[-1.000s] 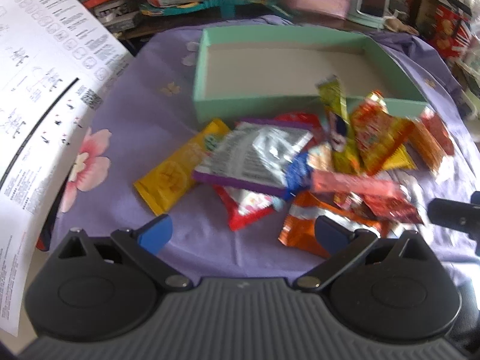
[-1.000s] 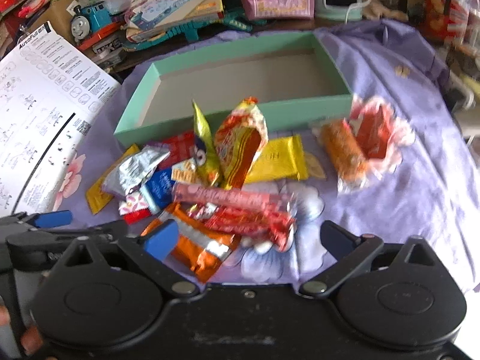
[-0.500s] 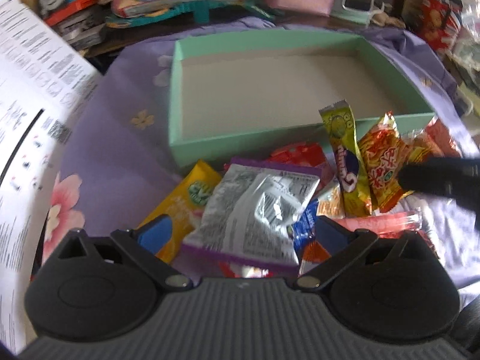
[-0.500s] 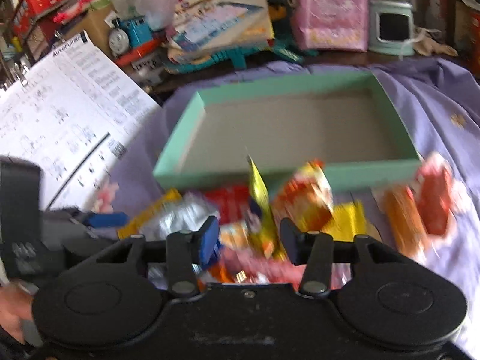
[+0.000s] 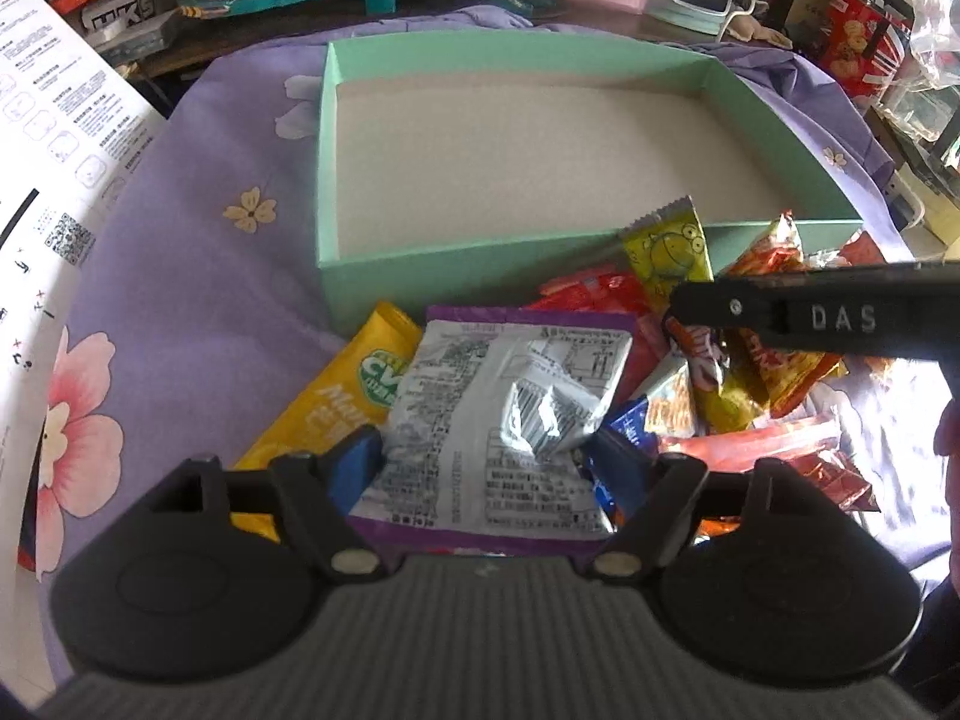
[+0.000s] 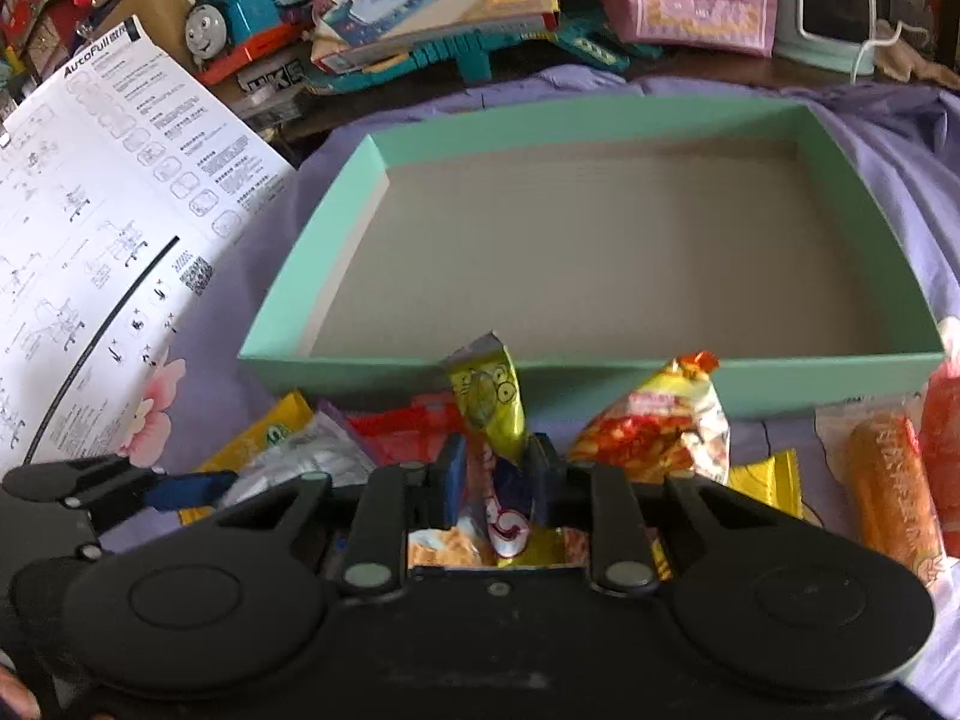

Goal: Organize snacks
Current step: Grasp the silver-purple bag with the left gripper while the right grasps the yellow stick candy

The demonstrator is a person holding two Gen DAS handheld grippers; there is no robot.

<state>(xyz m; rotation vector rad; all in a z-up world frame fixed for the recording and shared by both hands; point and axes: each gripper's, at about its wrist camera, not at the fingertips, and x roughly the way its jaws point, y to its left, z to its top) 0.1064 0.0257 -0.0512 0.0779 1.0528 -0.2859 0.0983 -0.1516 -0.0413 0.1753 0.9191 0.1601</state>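
Snacks: light, crinkly, slippery foil packets heaped on the desk just ahead of both grippers, short of the box.
Left gripper [image 5: 489, 459]: tilted down, jaws closing around the silver packet [image 5: 510, 414], a soft pillow best pinched by its flat edges.
Right gripper [image 6: 497, 474]: tilted down, closing on the yellow sachet [image 6: 489, 402] at its lower end.
Mint box [image 6: 600, 369]: beyond the pile, empty.

Left gripper [image 5: 489, 468] fingers [image 5: 354, 465] closing around silver packet [image 5: 510, 414] beside mint box [image 5: 360, 264].
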